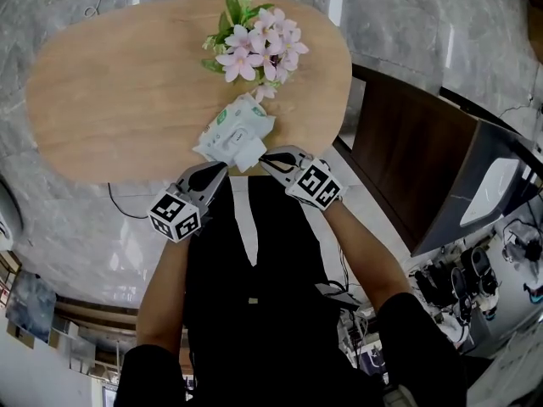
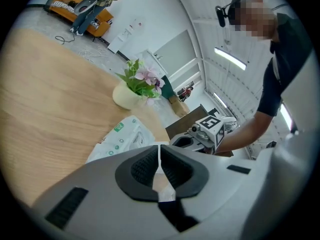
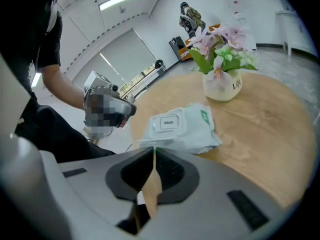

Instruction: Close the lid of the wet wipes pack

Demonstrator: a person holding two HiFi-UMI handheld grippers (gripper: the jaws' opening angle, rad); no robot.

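While left tongs (image 1: 221, 169) and right tongs (image 1: 265, 158) sit shut, empty, press the rectangular lid (image 3: 169, 121) flat on the soft white wipes pack (image 1: 233, 134).

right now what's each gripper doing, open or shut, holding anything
left gripper: shut, nothing between its jaws.
right gripper: shut, empty; the wet wipes pack lies just ahead of it.

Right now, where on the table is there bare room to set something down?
The table's whole left half, left of the flowers and pack, is bare. A narrower strip lies right of the flowers. The near edge is crowded: pack, left gripper and right gripper cluster there.
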